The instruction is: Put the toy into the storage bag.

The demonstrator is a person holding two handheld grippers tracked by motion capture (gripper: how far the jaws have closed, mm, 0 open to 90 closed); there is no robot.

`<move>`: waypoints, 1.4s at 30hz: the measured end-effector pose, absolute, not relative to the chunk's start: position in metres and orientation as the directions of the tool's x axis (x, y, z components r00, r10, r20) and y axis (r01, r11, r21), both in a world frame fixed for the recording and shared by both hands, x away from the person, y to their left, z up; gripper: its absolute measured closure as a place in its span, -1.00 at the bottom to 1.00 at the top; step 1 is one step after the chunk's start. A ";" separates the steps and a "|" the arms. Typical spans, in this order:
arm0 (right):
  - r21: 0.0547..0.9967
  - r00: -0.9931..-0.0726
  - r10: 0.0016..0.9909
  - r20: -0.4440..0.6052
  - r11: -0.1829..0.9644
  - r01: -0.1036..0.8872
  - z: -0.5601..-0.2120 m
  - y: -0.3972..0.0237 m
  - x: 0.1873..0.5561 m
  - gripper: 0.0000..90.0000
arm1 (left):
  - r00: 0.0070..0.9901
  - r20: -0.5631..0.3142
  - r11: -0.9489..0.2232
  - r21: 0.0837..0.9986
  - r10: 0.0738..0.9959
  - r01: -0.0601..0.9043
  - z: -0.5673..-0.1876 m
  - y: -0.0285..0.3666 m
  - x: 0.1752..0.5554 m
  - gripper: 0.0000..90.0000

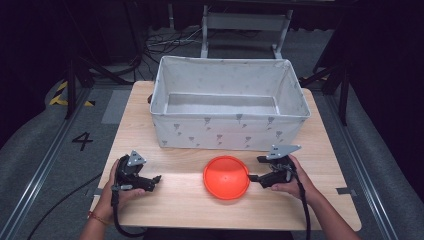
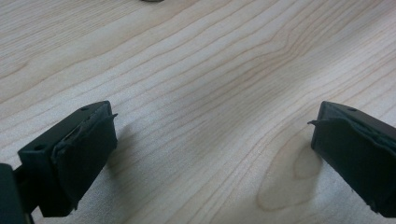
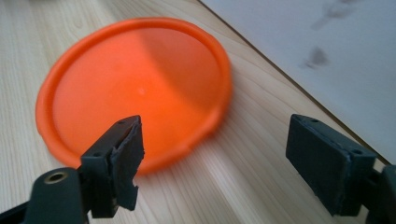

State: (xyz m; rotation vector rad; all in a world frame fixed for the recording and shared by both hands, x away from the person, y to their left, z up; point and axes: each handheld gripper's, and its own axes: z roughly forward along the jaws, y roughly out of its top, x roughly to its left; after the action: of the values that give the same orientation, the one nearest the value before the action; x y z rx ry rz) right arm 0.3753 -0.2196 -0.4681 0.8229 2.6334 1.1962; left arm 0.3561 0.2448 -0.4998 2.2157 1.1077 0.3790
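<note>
Working from the largest item down, I note the wooden tabletop [image 1: 180, 200], pale and grain-lined, standing on grey floor with dark frames, cables and a floor marking around it. Its far half carries the fabric bin [image 1: 227, 131], a white open-topped box with small grey print, seemingly empty; it sits square to the far edge, so I judge it to be the receiving container.

Next in size is the orange plate [image 1: 226, 177], a shallow round dish lying flat near the middle of the near edge, just in front of the bin's near wall. This placement keeps it within reach of either hand and close to the bin.

My right gripper [image 1: 256, 169] lies low at the plate's right rim, jaws spread wide and holding nothing. In the right gripper view [image 3: 212, 158] one jaw overlaps the rim of the plate [image 3: 135, 88] and the other stands beside it on bare wood, so I judge that a rim grasp is being lined up.

My left gripper [image 1: 155, 181] rests toward the near left corner, well apart from the plate. Its jaws are spread over bare wood in the left gripper view [image 2: 210, 154], idle.
</note>
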 end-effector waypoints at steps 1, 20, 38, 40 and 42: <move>0.722 -0.849 0.520 0.096 0.551 0.419 -0.470 -0.213 0.378 -0.56 | 0.605 -0.021 -0.451 0.646 0.796 0.616 -0.500 0.245 0.356 -0.99; 0.659 -0.884 0.460 0.082 0.640 0.394 -0.495 -0.164 0.391 -0.62 | 0.605 -0.021 -0.451 0.646 0.796 0.616 -0.500 0.245 0.356 -0.99; 0.706 -0.875 0.456 0.166 0.564 0.428 -0.476 -0.186 0.401 0.61 | 0.606 -0.021 -0.452 0.645 0.795 0.616 -0.500 0.245 0.356 -0.99; 0.722 -0.886 0.434 0.164 0.559 0.408 -0.469 -0.187 0.399 0.68 | 0.606 -0.021 -0.452 0.645 0.795 0.615 -0.500 0.245 0.356 -0.99; 0.744 -0.896 0.409 0.175 0.541 0.392 -0.459 -0.189 0.396 0.76 | 0.606 -0.021 -0.452 0.645 0.795 0.616 -0.500 0.245 0.356 -0.99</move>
State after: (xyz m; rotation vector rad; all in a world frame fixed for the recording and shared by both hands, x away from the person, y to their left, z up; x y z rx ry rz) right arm 0.3958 -0.1893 -0.4587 0.7122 2.7399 1.3151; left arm 0.3561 0.2448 -0.4998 2.2160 1.1076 0.3788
